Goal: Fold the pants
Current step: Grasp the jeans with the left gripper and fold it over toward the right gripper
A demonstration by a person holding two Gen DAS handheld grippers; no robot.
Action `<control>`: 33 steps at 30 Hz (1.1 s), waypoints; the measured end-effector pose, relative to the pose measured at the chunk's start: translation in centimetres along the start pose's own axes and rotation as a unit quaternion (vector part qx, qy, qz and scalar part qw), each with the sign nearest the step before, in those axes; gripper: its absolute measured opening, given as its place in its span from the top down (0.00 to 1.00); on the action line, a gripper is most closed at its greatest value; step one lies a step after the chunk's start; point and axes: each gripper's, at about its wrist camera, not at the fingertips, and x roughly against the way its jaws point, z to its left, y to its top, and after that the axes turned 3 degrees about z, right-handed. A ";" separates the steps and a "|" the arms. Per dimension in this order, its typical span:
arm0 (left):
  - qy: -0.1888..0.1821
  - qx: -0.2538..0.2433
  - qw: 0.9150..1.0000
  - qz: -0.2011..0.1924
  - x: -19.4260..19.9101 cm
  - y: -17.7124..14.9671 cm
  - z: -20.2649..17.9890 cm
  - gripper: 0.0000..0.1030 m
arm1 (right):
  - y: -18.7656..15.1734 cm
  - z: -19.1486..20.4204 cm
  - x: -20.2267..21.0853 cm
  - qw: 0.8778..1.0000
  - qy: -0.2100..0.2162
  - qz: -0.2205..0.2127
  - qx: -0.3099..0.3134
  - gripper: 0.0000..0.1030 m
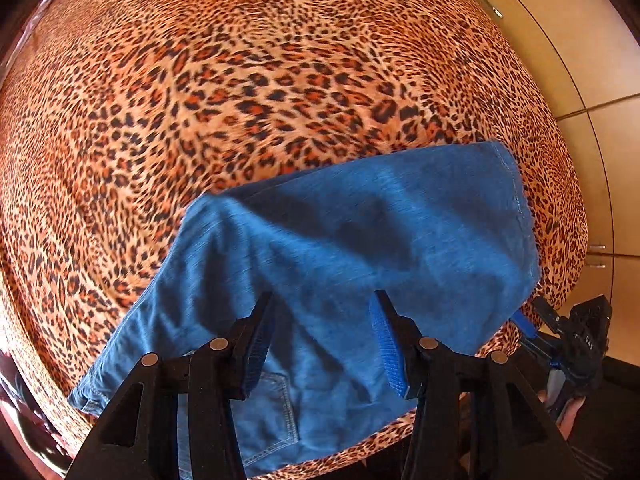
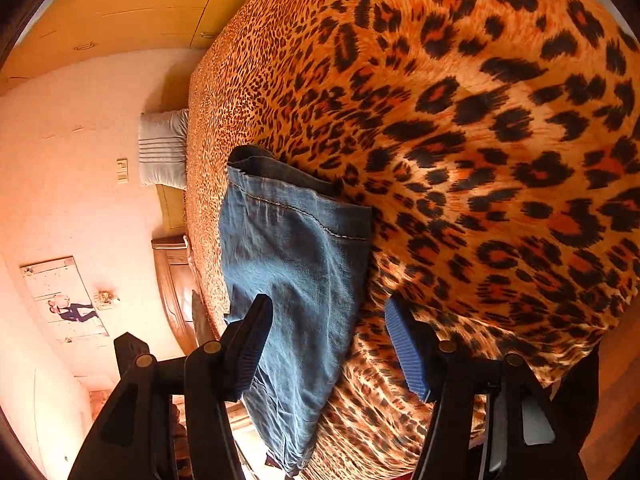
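Both grippers' fingers (image 1: pixel 388 344) gape empty above the folded blue pants (image 1: pixel 360 240) on the leopard-print bed (image 1: pixel 240 80); only the right wrist view shows a pillow (image 2: pixel 164 148).

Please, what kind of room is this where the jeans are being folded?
Most likely a home bedroom. The jeans lie on a wide bed under a leopard-print cover, a pillow lies at its far end, and wooden wardrobe doors stand beyond it.

Matt blue denim pants (image 1: pixel 340 248) on soft leopard-print cloth bedspread (image 1: pixel 240 80)
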 end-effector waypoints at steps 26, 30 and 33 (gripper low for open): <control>-0.007 -0.357 0.908 0.219 -14.3 21.6 -19.1 0.49 | 0.4 1.8 -2.6 0.995 0.067 0.035 0.071 0.42; -0.074 -0.377 0.887 0.255 -15.3 20.4 -20.3 0.47 | 0.2 1.4 -2.1 0.995 0.074 0.020 0.060 0.42; -0.066 -0.426 0.869 0.245 -16.0 18.8 -21.5 0.30 | 0.2 0.8 -1.9 0.995 0.087 0.007 0.042 0.42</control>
